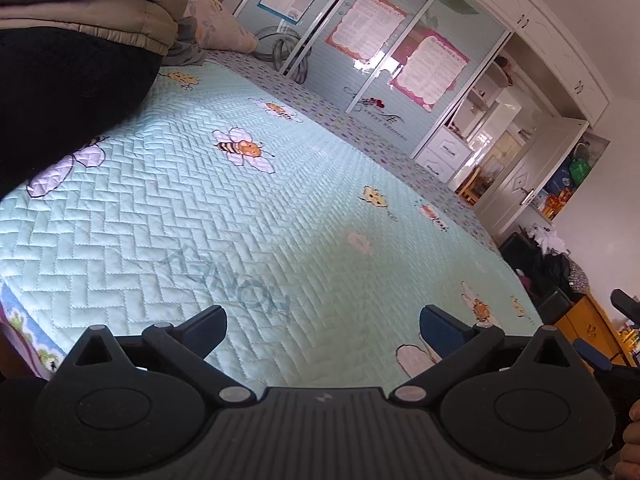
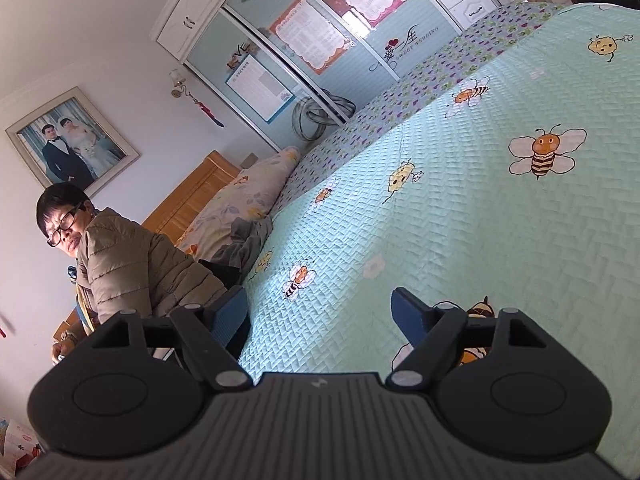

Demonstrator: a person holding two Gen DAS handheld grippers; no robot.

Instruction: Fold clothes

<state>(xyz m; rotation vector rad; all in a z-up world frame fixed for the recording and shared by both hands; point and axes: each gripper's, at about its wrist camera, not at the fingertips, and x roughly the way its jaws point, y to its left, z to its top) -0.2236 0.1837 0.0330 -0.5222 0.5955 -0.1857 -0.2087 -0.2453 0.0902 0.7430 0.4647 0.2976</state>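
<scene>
My left gripper (image 1: 322,320) stands open low over the mint bee-print quilt (image 1: 248,216), with nothing between its blue pads. My right gripper (image 2: 318,304) is open too and holds nothing, hovering over the same quilt (image 2: 460,240) near its edge. A crumpled grey garment (image 2: 246,240) lies far ahead by the floral pillow (image 2: 240,200); in the left wrist view this grey garment (image 1: 186,46) shows at the top left. Neither gripper touches any clothing.
A person in a tan puffer jacket (image 2: 132,268) is at the bed's head end; their jacket (image 1: 100,8) and dark trousers (image 1: 68,100) fill the left wrist view's upper left. Wardrobe doors (image 1: 360,40) run along the far side. Clutter and a wooden cabinet (image 1: 588,328) stand beyond the bed's foot.
</scene>
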